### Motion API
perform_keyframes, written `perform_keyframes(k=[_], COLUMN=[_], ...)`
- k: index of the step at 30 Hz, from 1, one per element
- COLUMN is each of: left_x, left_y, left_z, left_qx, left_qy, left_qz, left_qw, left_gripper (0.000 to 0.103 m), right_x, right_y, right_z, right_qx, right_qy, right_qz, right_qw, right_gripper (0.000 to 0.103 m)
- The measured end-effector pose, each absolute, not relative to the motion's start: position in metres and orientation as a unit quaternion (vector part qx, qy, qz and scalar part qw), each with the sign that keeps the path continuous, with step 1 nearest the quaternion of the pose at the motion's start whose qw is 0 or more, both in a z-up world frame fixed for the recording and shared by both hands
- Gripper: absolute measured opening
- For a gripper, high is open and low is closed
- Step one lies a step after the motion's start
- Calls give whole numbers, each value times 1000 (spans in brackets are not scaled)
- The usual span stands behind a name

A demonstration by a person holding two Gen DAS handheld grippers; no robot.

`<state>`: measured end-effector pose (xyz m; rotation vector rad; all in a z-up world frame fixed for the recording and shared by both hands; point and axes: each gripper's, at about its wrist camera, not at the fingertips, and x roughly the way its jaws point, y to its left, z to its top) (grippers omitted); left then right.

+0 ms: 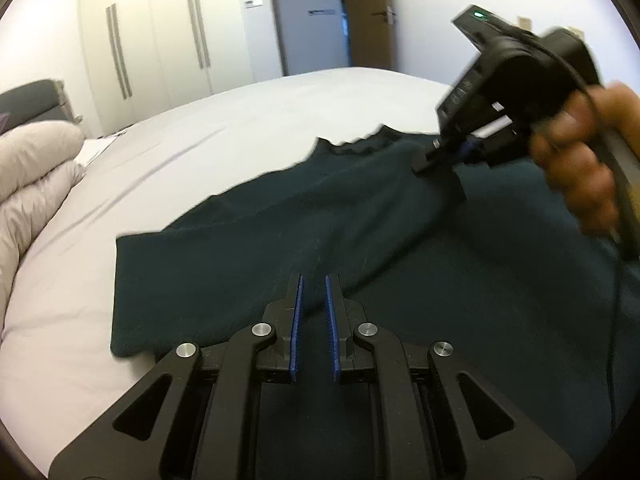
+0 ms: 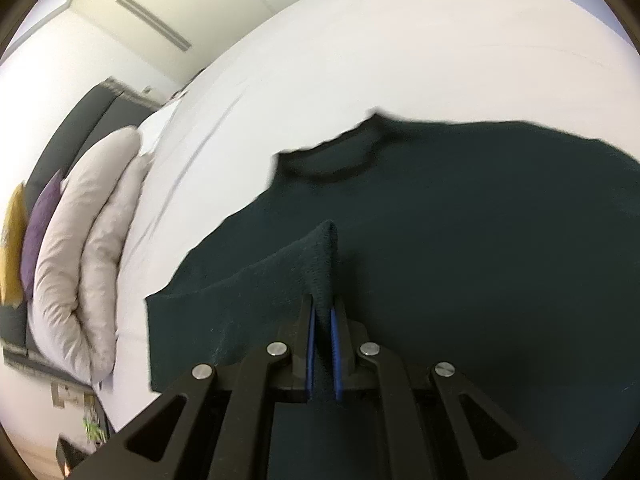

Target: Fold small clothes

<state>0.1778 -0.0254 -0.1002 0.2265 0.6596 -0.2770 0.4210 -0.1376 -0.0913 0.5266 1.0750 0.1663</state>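
A dark teal knit sweater (image 1: 280,240) lies spread on the white bed (image 1: 200,140), neckline at the far side. My left gripper (image 1: 313,280) hovers over its near part, jaws a small gap apart with nothing between them. My right gripper (image 2: 322,304) is shut on the sweater's sleeve cuff (image 2: 320,256) and holds it lifted above the body of the sweater (image 2: 460,260). The right gripper also shows in the left wrist view (image 1: 424,164), held by a hand above the sweater near the neckline (image 1: 356,146).
A folded beige duvet (image 1: 32,176) lies at the bed's left end, also in the right wrist view (image 2: 80,248) beside purple and yellow cushions (image 2: 36,220). Wardrobe doors (image 1: 160,32) and a doorway (image 1: 312,16) stand beyond the bed.
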Motion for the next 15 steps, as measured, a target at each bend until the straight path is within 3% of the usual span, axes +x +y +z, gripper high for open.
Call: perform_keyframes(k=[15], left_x=[162], left_y=[14], left_z=[-82], left_qx=[69], left_qy=[304], left_qz=[-99], left_qw=[945], left_gripper=[11], right_x=[424], right_y=[-176], right_z=[-100], right_qx=[229], right_qy=[503], right_qz=[19], right_qw=[833], right_gripper=[8])
